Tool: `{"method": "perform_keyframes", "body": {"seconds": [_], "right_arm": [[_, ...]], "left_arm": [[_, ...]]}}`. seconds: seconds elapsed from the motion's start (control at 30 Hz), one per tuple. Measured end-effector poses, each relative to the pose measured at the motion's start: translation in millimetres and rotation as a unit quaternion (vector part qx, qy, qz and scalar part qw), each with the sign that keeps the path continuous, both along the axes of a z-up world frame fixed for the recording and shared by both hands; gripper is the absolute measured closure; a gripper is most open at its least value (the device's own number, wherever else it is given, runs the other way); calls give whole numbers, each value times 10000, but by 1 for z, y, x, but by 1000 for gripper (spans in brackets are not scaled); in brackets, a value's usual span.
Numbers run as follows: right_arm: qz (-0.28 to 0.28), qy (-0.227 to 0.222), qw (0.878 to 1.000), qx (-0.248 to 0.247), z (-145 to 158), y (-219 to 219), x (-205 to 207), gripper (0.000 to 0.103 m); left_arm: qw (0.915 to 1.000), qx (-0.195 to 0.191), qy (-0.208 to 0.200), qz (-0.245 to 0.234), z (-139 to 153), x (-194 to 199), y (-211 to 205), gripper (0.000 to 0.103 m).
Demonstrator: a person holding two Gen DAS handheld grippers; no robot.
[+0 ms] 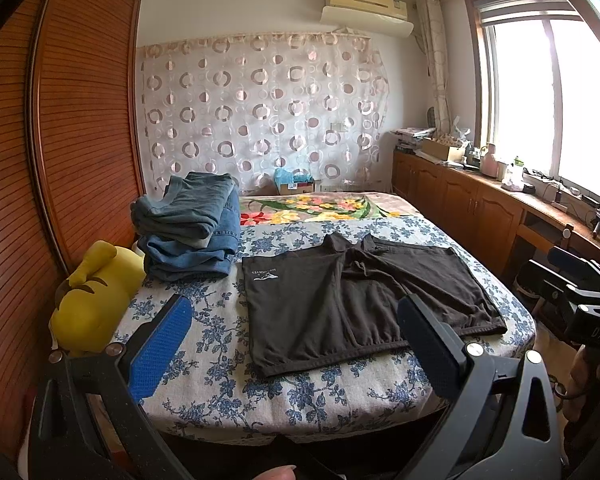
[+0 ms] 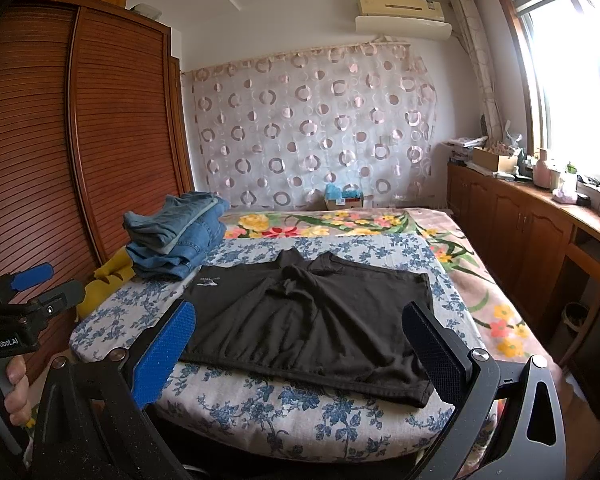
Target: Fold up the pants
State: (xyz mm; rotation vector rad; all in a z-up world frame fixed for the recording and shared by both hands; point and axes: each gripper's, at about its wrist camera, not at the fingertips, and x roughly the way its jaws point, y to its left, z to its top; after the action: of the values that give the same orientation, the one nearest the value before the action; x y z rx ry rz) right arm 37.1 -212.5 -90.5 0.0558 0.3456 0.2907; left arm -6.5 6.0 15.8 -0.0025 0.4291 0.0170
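**Where things lie on the bed**

Ahead of my left tool point(image 1: 296, 344) and my right tool point(image 2: 300, 344) the pants point(image 1: 360, 300) lie flat on the bed point(image 1: 320, 400). Beyond them to my left sits a stack of folded jeans point(image 1: 192, 228), with a plush toy point(image 1: 92, 300) beside it at the bed's left edge.

The bed point(image 1: 260, 392) wears a blue-flowered sheet, and black shorts point(image 1: 356, 300) lie flat in its middle. Left of the shorts sits a stack of folded jeans point(image 1: 188, 232) — a yellow plush toy point(image 1: 92, 300) beside it. Beyond the shorts spreads a bright floral blanket point(image 1: 324, 206).
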Motion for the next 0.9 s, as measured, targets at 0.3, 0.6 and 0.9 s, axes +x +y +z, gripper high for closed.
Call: {"method": "perform_keyframes", "body": {"seconds": [0.3, 0.6, 0.9], "right_arm": [[-10, -17, 10000, -3, 3, 1, -2, 0], [-12, -32, 10000, -6, 3, 1, -4, 0], [-10, -51, 10000, -8, 4, 1, -5, 0]], "left_arm": [[10000, -2, -2, 10, -2, 1, -1, 0], [10000, 4, -6, 7, 1, -1, -1, 0], [10000, 5, -9, 10, 2, -1, -1, 0]]}}
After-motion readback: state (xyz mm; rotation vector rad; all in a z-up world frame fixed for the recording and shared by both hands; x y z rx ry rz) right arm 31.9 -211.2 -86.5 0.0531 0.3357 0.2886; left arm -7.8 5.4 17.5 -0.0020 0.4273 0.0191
